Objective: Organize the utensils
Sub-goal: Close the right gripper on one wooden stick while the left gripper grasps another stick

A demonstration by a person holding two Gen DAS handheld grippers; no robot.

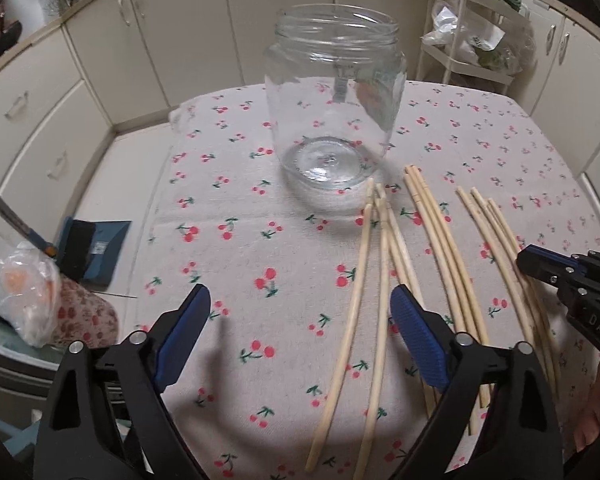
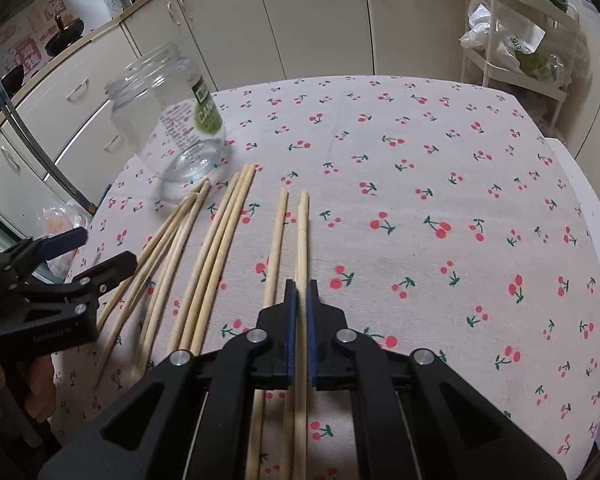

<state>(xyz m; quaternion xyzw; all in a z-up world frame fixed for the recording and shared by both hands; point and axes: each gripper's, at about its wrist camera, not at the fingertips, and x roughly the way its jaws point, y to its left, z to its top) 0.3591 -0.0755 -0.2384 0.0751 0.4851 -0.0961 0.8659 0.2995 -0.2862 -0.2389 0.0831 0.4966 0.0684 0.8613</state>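
Your right gripper [image 2: 301, 292] is clenched on a chopstick [image 2: 302, 236] whose near end runs out of frame, far from the jar [image 1: 334, 100], while your left gripper [image 1: 300, 308] gapes empty nearer it.

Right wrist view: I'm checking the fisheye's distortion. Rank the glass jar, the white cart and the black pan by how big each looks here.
1. glass jar, clearly largest.
2. white cart, though the frame edge cuts it off.
3. black pan, smallest, but also farthest, so true size is unsure.
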